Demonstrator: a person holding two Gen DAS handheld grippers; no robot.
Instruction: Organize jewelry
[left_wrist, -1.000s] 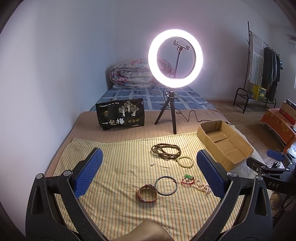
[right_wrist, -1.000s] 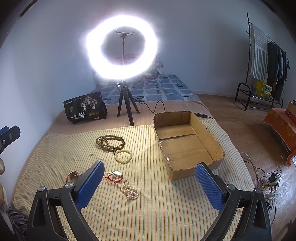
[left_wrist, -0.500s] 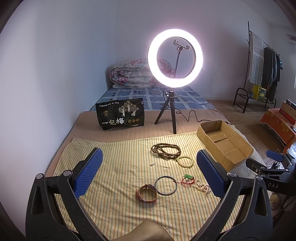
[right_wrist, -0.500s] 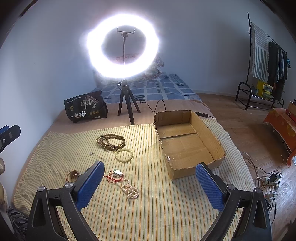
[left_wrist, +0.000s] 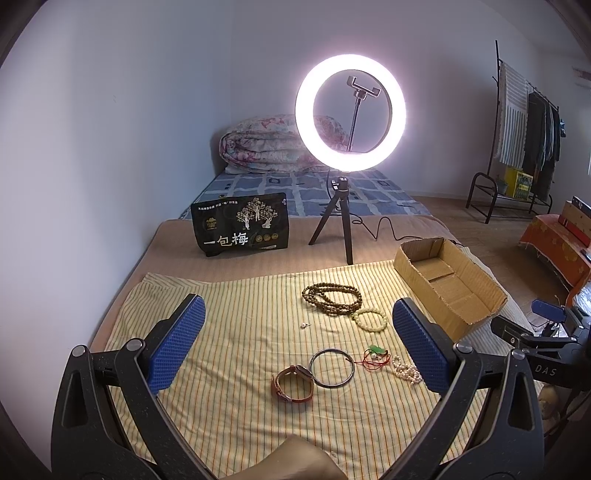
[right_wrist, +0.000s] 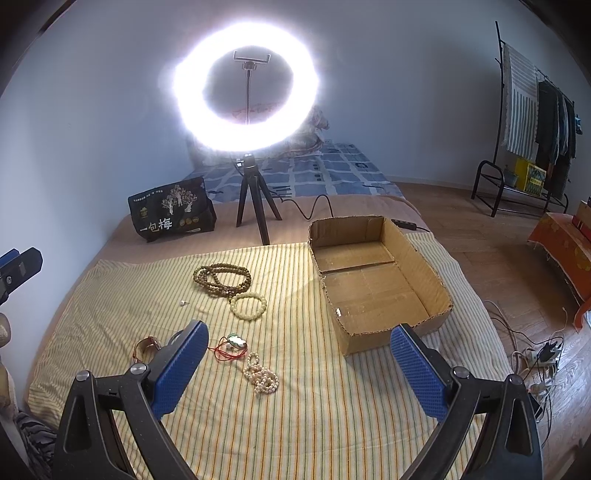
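While both tongs (left_wrist: 295, 347) (right_wrist: 295, 369) gape empty, cardboard box (right_wrist: 376, 280) long axis runs away from cameras.

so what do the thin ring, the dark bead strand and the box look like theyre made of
Thin ring: probably metal, a slim dark hoop with a slight sheen that keeps a rigid round shape.
Dark bead strand: looks like wood or seed beads, matte brown; which one is unclear.
Box: plain brown corrugated cardboard, dull finish, with ragged torn edges and flap seams on its floor.
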